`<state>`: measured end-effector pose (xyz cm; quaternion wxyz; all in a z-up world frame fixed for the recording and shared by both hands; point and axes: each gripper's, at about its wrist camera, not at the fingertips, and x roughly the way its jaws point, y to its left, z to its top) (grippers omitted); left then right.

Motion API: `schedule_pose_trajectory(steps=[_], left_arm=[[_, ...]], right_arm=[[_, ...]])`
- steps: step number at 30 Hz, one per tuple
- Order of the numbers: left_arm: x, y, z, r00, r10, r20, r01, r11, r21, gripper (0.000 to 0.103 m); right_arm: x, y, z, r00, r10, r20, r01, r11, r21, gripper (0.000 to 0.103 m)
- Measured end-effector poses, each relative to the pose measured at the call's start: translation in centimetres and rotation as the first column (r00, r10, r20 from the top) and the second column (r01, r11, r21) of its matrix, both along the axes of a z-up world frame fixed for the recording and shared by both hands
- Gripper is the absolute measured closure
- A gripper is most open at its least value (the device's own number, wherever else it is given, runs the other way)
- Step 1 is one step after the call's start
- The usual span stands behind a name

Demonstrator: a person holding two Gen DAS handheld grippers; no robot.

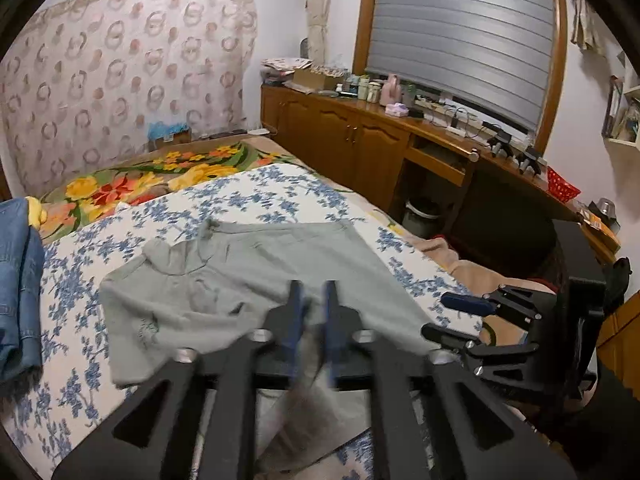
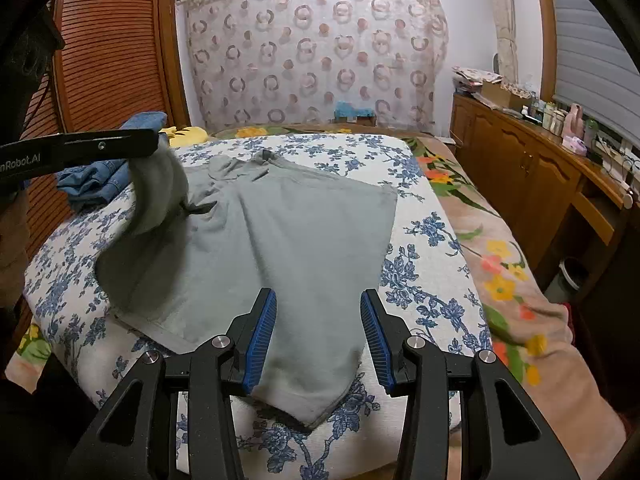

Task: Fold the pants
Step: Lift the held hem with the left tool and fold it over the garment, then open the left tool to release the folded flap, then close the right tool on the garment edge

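Grey-green pants lie spread on a white sheet with blue flowers on the bed. My left gripper is shut on a fold of the pants and holds it lifted; it also shows at the left of the right wrist view with cloth hanging from it. My right gripper is open just above the near leg end of the pants, with nothing between its blue pads. It shows at the right of the left wrist view.
Folded blue jeans lie at the bed's left edge, also in the right wrist view. A floral blanket covers the bed's right side. A cluttered wooden cabinet runs along the right wall. A slatted wooden door stands left.
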<state>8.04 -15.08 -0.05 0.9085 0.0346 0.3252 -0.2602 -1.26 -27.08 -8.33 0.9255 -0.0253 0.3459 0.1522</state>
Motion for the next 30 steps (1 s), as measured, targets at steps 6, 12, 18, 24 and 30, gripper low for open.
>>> schedule_pose_trajectory(steps=[6, 12, 18, 24, 30], left_arm=[[-1.1, 3.1, 0.0, 0.998, 0.062, 0.033, -0.063, 0.998, 0.020, 0.030], [-2.3, 6.6, -1.7, 0.990, 0.140, 0.031, -0.140, 0.990, 0.025, 0.024], [-3.0, 9.2, -3.7, 0.977, 0.214, 0.015, -0.215, 0.976, 0.039, 0.024], [-3.5, 10.8, -4.9, 0.961, 0.277, 0.022, -0.278, 0.959, 0.050, 0.024], [-3.8, 11.7, -5.6, 0.953, 0.303, 0.020, -0.304, 0.951, 0.052, 0.024]], right_arm=[[0.7, 0.4, 0.2, 1.000, 0.014, -0.003, -0.014, 1.000, 0.011, 0.057], [1.7, 2.2, 0.4, 0.997, 0.078, -0.004, -0.078, 0.997, 0.024, 0.059], [2.6, 4.4, 0.2, 0.987, 0.161, -0.018, -0.161, 0.987, 0.016, 0.063], [4.0, 5.1, -1.1, 0.981, 0.182, -0.073, -0.183, 0.983, -0.009, 0.064], [4.6, 5.9, -1.5, 0.977, 0.187, -0.100, -0.192, 0.981, -0.032, 0.066]])
